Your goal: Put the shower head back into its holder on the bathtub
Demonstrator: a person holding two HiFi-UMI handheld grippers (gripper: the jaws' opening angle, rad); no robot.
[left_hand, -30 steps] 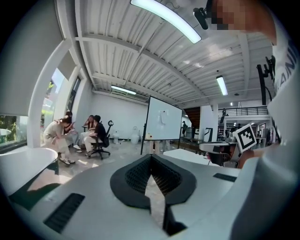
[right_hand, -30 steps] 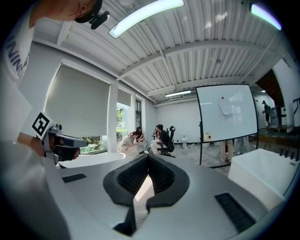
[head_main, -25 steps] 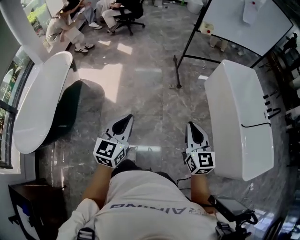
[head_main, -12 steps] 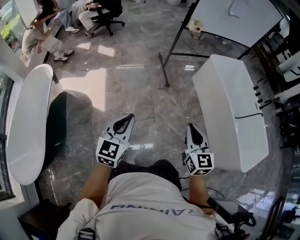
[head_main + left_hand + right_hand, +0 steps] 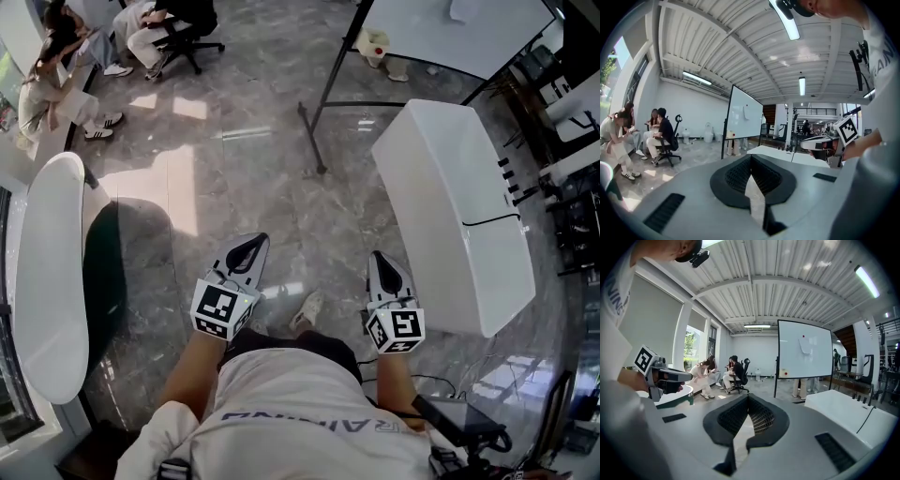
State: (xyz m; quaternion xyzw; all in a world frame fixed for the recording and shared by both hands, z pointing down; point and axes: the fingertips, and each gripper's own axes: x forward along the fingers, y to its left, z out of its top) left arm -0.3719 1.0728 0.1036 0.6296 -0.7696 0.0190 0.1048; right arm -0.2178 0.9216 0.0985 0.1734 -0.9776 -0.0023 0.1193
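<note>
A white rectangular bathtub [image 5: 450, 206] stands on the floor ahead to the right. Black fittings [image 5: 509, 176] sit on its far rim, and a thin black hose [image 5: 489, 221] lies across the top. I cannot make out the shower head itself. My left gripper [image 5: 253, 240] and right gripper [image 5: 380, 256] are held side by side in front of the body, over the marble floor and short of the tub. Both are shut with nothing between them. The right gripper view shows the tub [image 5: 843, 413] and its hose [image 5: 867, 416] low at the right.
A second, oval white tub [image 5: 47, 272] lies at the left. A whiteboard [image 5: 450, 28] on a black stand [image 5: 314, 141] is beyond the bathtub. Several people [image 5: 56, 56] sit at the far left. A shoe [image 5: 307, 307] shows between the grippers.
The whole scene has slid across the head view as the person walks on; the right bathtub sits closer to centre and the left tub nearer the edge. Both grippers keep their pose, shut.
</note>
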